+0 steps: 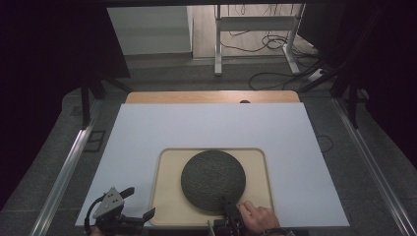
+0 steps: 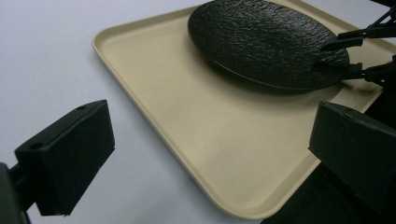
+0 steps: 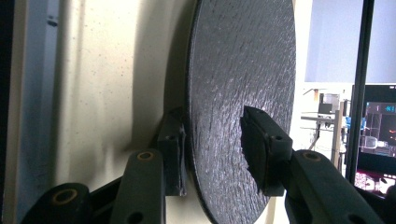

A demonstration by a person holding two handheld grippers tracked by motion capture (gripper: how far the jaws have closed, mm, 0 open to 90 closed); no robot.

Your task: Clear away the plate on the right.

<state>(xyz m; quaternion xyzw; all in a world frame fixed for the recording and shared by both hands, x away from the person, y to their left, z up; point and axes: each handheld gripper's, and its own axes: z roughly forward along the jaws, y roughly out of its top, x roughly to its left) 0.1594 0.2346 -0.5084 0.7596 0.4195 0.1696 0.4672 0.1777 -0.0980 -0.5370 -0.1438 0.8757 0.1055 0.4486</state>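
Note:
A round black textured plate (image 1: 213, 179) (image 2: 266, 42) (image 3: 238, 70) lies on a beige tray (image 1: 167, 196) (image 2: 187, 116) (image 3: 107, 70) at the near middle of the table. My right gripper (image 1: 228, 207) (image 3: 212, 149) is shut on the plate's near rim, one pad under it and one on top. In the left gripper view that edge looks slightly raised off the tray. My left gripper (image 1: 139, 203) (image 2: 210, 154) stands open beside the tray's near left corner, with nothing between its pads.
The tray rests on a large white sheet (image 1: 206, 125) that covers a wooden table (image 1: 211, 97). Metal rails (image 1: 64, 172) run along both sides. Desk legs and cables (image 1: 265, 44) lie on the floor beyond the far edge.

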